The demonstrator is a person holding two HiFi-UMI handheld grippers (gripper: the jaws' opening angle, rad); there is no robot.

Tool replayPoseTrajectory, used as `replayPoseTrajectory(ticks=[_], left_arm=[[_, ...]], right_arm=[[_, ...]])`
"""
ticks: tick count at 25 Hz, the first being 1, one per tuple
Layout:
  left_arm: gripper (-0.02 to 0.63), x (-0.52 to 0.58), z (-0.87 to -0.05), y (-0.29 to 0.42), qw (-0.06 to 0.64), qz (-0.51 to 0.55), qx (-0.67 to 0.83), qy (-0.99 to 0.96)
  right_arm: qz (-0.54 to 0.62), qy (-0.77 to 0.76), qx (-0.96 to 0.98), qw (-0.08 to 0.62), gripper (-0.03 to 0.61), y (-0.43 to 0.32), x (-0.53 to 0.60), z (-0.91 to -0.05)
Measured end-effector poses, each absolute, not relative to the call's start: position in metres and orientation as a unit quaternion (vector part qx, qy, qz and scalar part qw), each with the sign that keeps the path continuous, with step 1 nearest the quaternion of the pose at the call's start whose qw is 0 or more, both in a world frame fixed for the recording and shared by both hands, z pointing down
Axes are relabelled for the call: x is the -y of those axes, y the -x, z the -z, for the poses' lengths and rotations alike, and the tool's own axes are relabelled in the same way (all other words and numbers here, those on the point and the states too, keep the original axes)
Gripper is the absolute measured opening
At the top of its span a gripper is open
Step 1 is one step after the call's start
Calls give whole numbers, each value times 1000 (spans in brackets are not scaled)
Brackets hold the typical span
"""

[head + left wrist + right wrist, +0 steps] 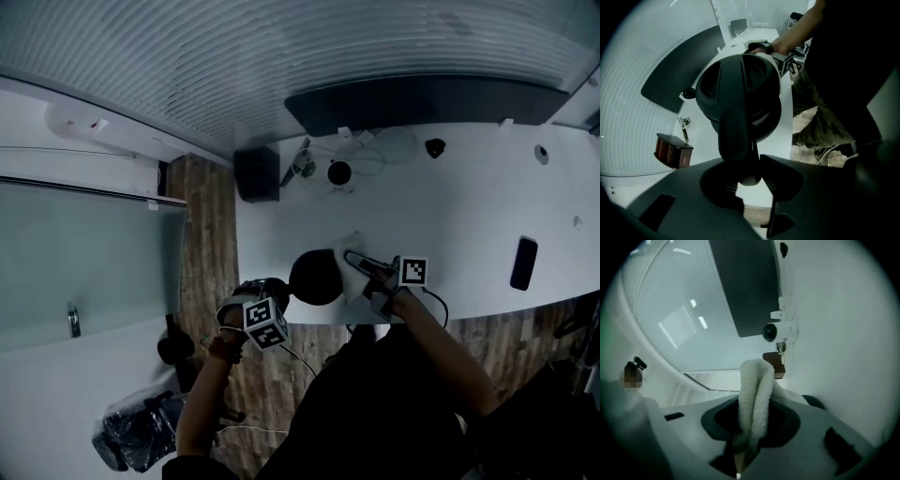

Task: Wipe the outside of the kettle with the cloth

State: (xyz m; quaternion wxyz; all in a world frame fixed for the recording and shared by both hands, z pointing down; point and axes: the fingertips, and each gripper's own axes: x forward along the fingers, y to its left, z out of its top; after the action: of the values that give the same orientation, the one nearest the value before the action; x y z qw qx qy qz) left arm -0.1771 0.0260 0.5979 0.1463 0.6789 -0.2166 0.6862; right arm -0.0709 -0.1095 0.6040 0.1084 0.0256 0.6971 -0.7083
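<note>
Black kettle (316, 277) stands at the near edge of the white table (450, 216). The left gripper (750, 180) points down from the kettle's left, its jaws clamped narrowly on the handle (736, 136). The right gripper (750, 427) pinches a folded white cloth (754, 399) just beside the kettle's right side. Farther off on the table stands a small camera (339, 172), and a dark phone (524, 263) lies well to the right.
</note>
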Motion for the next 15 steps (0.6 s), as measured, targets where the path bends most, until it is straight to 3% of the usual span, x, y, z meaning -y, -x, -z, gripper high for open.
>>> replayPoseTrajectory(ticks=[7,9,13,15], left_arm=[[128,-5,-601,188,97,-715,195,-665],[128,4,-600,190,72,-715,175,-673],[127,13,-598,194,33,-707,136,-693],[127,21,-598,195,17,-707,129,-695]], right_arm=[[695,23,-717,-44,94,65,100,-679],[673,5,-739,-28,94,57,110,-657],[641,-34,-762,80,94,39,147,-572],[610,-92,-783,79,94,54,140,-534]])
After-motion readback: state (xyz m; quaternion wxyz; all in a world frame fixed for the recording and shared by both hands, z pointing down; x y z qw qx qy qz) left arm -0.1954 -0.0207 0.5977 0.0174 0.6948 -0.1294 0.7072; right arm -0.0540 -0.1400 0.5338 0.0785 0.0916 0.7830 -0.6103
